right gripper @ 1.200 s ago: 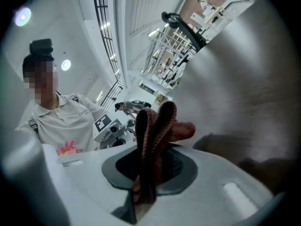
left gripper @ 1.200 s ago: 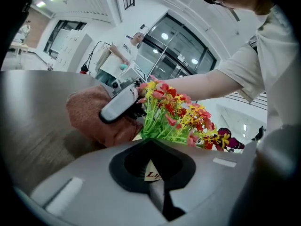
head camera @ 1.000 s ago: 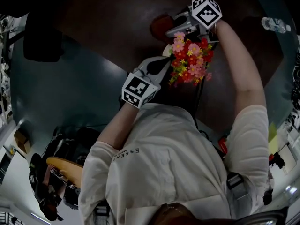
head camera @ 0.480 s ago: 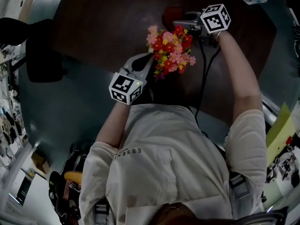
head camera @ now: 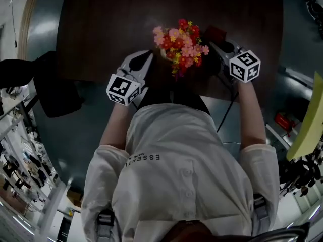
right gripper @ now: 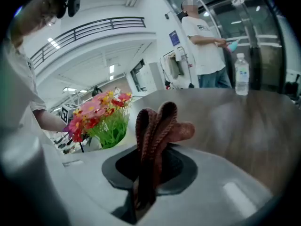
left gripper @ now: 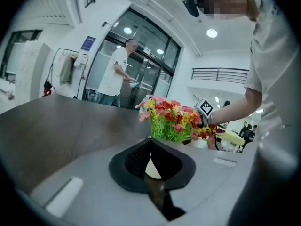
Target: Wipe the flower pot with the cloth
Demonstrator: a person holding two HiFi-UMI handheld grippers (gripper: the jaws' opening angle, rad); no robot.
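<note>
A bunch of pink, red and yellow flowers [head camera: 179, 42] stands in a white flower pot on the dark wooden table [head camera: 96, 24]. My left gripper [head camera: 151, 59] reaches the pot from the left. In the left gripper view, that gripper [left gripper: 151, 149] is shut on a white wedge, the flower pot's rim [left gripper: 151, 167], with the flowers [left gripper: 171, 119] just beyond. My right gripper [head camera: 217, 42] sits close on the right of the flowers, shut on a reddish-brown knitted cloth [head camera: 214, 33]. The cloth [right gripper: 157, 126] sticks up folded from the right gripper [right gripper: 150, 161], apart from the flowers [right gripper: 101, 117].
A water bottle [right gripper: 241, 74] stands far back on the table. A person [right gripper: 204, 46] stands beyond the table near glass doors. A black chair [head camera: 55, 84] is left of the table. A black cable [head camera: 224, 115] hangs from my right gripper.
My right gripper with the cloth has swung from behind the flowers round to their right side. The left gripper stayed at the pot, shifting slightly and rolling.
</note>
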